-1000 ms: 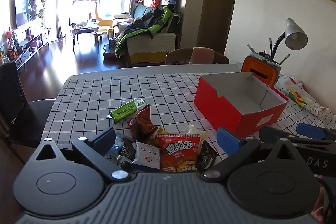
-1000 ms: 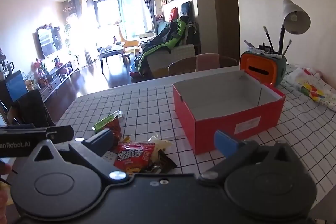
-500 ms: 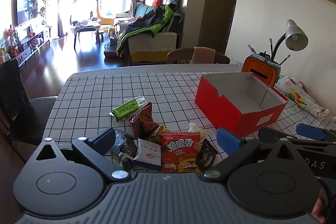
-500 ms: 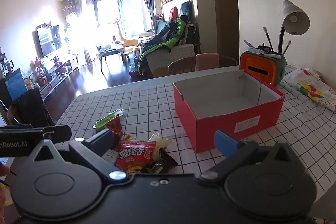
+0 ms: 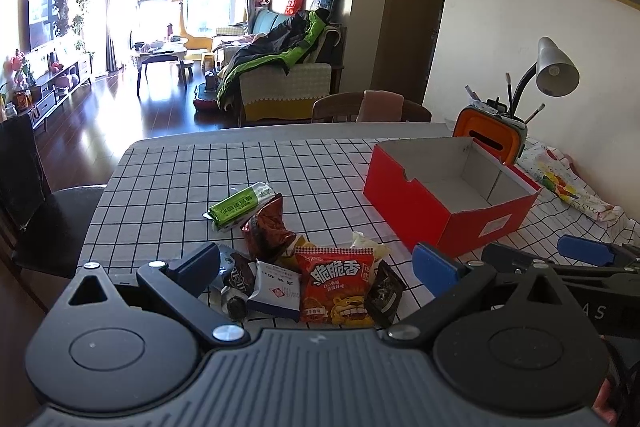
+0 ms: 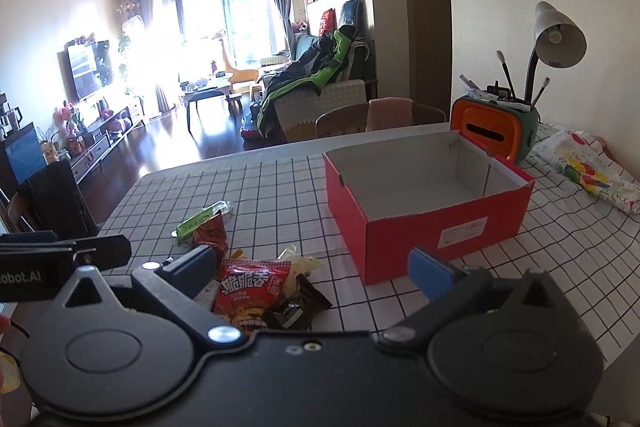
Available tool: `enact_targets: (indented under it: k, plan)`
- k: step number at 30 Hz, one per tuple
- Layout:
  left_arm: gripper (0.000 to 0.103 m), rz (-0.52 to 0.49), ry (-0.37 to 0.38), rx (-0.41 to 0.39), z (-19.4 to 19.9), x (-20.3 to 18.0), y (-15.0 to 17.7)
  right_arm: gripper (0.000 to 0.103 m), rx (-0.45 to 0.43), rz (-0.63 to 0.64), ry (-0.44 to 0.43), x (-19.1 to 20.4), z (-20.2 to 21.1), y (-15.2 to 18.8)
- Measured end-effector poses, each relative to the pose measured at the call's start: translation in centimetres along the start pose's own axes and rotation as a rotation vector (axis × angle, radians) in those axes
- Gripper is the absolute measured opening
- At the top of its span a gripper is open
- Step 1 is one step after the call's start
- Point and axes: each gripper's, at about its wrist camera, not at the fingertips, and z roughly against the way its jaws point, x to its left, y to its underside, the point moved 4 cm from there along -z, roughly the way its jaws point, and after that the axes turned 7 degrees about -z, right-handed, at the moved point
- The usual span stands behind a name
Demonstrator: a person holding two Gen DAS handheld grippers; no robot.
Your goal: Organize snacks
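A heap of snack packets lies on the checked tablecloth near the front edge. It holds a red chip bag (image 5: 335, 283) (image 6: 250, 289), a white and blue packet (image 5: 275, 291), dark wrappers (image 5: 384, 293) (image 6: 296, 309), a crumpled brown-red bag (image 5: 266, 229) and a green bar (image 5: 240, 205) (image 6: 204, 217). An empty red box (image 5: 448, 203) (image 6: 424, 211) stands to the right. My left gripper (image 5: 314, 267) hangs open just before the heap. My right gripper (image 6: 312, 269) is open too, between heap and box. Neither holds anything.
An orange pen holder (image 6: 490, 131) and a grey desk lamp (image 6: 558, 35) stand behind the box. A colourful bag (image 6: 592, 173) lies at the far right. A dark chair (image 5: 40, 211) stands at the table's left side, another chair (image 5: 372, 107) at the far edge.
Both cameras have drifted slightly, so the heap sits a little higher in the left wrist view. Nothing on the table has moved and both grippers stay open.
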Motion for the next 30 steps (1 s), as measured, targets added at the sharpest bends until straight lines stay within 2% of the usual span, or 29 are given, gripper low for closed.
enact_targets:
  k: [8,30]
  plan:
    - [0.103,0.001,0.006,0.001,0.3,0.0,0.3,0.103,0.013,0.001,-0.002,0.0,0.2,0.2]
    - [0.103,0.003,-0.002,-0.031,1.6,-0.1,0.0,0.103,-0.042,0.023,-0.003,0.1,1.8,-0.4]
